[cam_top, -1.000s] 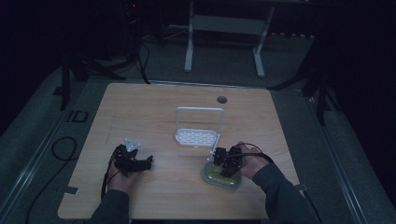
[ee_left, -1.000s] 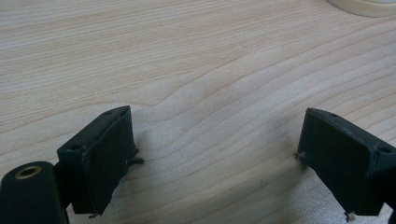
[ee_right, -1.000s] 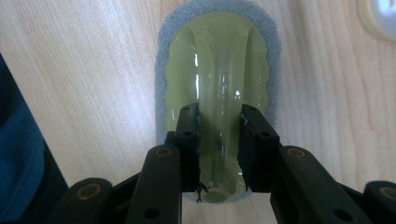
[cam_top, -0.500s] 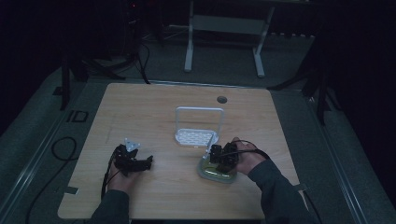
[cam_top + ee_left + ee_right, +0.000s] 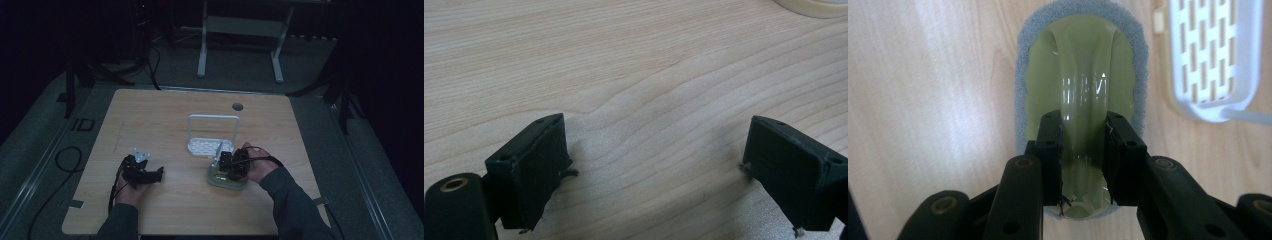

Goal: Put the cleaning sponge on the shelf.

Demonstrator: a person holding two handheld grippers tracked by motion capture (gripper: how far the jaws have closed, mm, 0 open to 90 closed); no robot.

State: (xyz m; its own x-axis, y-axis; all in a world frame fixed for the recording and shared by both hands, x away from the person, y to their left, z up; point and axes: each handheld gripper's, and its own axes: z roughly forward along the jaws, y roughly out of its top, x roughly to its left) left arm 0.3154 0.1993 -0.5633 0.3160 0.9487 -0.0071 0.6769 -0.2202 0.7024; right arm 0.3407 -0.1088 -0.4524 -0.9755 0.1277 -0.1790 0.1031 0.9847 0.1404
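On the near right part of the tabletop [image 5: 150, 120], we find the right gripper [image 5: 226, 165] set down over a green scrubber [image 5: 227, 179], a sponge with a glossy green handle ridge and a grey foam rim. From the right gripper view, the right gripper [image 5: 1083, 160] has its jaws closed on either side of that ridge on the scrubber [image 5: 1083, 75], pinching it near its close end. The foam rim lies flat on the wood, so we judge the grasp made but the lift not yet begun.

Just beyond the scrubber stands a white draining rack [image 5: 212, 137] with a slotted base and an upright hoop handle; in the right gripper view its slotted base [image 5: 1210, 55] lies just beside the sponge's far right corner, apart from it as far as we can tell. We take the rack as the likely destination. The next move, in our judgement, calls for a straight lift to free the foam, then a short carry forward, keeping under or around the hoop.

Left gripper [image 5: 142, 172] rests low at the near left, well apart from the work. In the left gripper view, the left gripper [image 5: 654, 165] has its jaws spread wide over bare wood, holding nothing.

Room: open tabletop between the two grippers and across the far half. The near edge is close behind both hands; the right edge is near the right forearm. A small round hole [image 5: 237, 106] sits near the far edge, clear of the path.
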